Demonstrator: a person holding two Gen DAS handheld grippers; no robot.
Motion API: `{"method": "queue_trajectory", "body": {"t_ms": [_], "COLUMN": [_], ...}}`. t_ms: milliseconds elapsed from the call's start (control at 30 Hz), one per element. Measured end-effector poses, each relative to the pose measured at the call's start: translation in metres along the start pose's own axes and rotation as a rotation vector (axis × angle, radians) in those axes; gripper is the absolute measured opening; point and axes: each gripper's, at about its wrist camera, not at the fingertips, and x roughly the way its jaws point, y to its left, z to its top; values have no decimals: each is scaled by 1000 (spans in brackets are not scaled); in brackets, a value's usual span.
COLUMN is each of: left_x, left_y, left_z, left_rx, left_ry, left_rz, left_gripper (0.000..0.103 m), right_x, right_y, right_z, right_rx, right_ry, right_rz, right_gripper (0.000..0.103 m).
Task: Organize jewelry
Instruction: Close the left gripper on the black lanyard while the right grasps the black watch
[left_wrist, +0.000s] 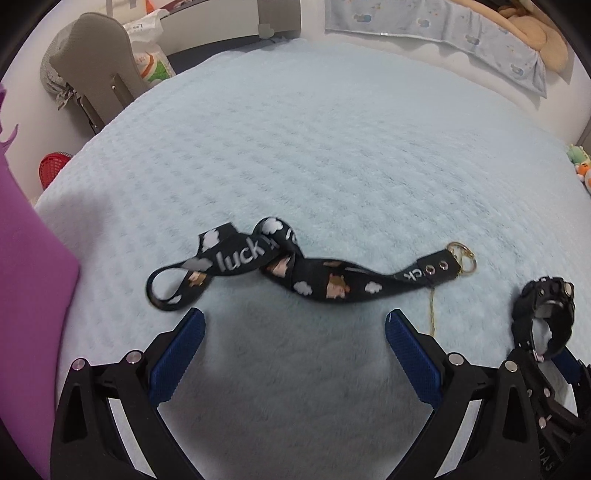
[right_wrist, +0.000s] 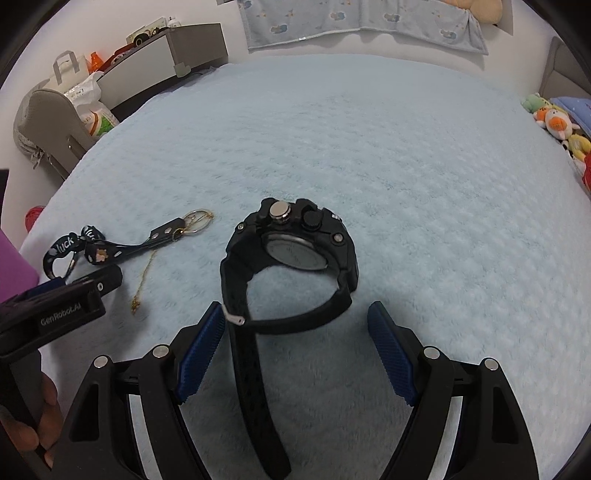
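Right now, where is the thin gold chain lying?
In the right wrist view the gold chain lies on the blue blanket, at left, running down from the lanyard's gold ring, between the left claw and the black watch.

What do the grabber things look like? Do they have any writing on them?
Both are black plastic. The left gripper and right gripper each have two fingers with bumpy dark-blue pads and round silver bolts. The side of the left one carries white lettering, "GenRobot.AI".
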Motion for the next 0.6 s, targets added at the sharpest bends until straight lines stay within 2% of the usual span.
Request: {"method": "queue_trajectory", "body": {"t_ms": [600], "left_x": [20], "left_y": [-17], "left_z": [19], "left_rx": [4], "left_ry": [-27], "left_rz": [22], "left_gripper": [97], "right_x": [25], "right_y": [17], "right_z": [16], "right_rx": [-49], "right_ry": [-8], "right_rz": [-47], "right_gripper": [84]}}
